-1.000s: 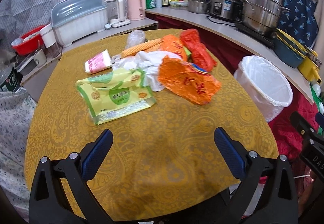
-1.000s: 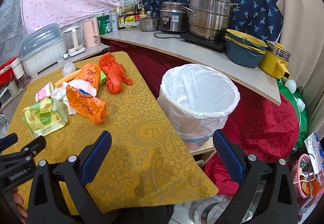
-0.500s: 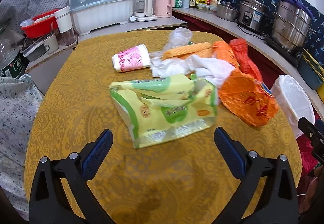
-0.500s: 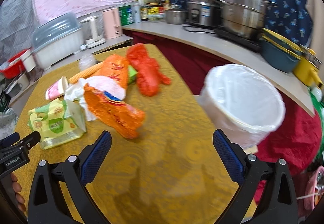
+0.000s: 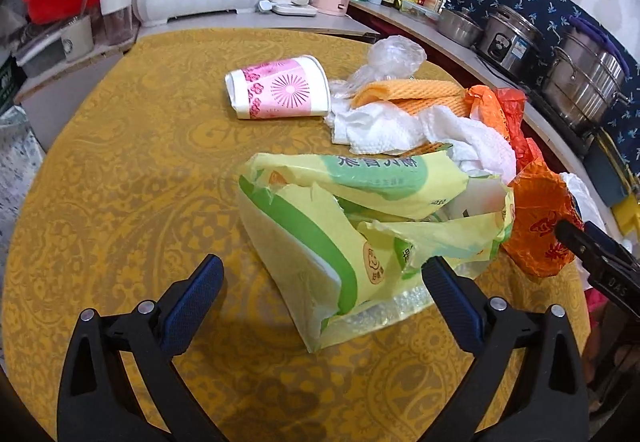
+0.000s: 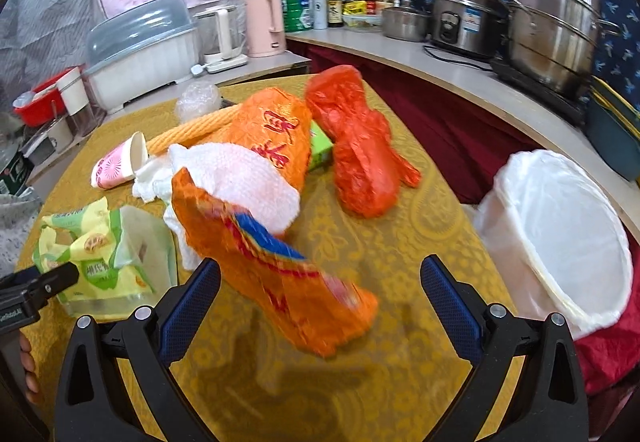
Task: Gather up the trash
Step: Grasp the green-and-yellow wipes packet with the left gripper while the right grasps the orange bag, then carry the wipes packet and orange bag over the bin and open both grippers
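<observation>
Both of my claws have closed in on the pile since a second ago, when the litter lay well ahead of them across the gold cloth; now the torn yellow-green wrapper (image 5: pixel 352 238) sits right between the fingers of my left gripper (image 5: pixel 322 292), and the orange snack bag (image 6: pixel 276 274) fills the gap of my right gripper (image 6: pixel 320 292); each claw is spread wide and has hold of nothing yet. Behind them the pink paper cup (image 5: pixel 278 88) lies on its side, the white paper towels (image 5: pixel 384 126) are heaped against the orange mesh (image 5: pixel 408 92), and the red plastic bag (image 6: pixel 360 146) rests nearer the table (image 5: pixel 120 178) edge; the lined bin (image 6: pixel 560 226) stands just off the table to my right, mouth open. As I judge it, the step is to pinch one piece in each claw; these are limp, crinkled films, so I should come down low, catch a raised fold rather than a flat face, and close fully; the wrapper is ripped open, so I would take it by its thick lower edge or it may tear further; the snack bag touches the towels, so a slow lift should keep them from dragging along; then carry right, over the bin's rim, before letting go.
</observation>
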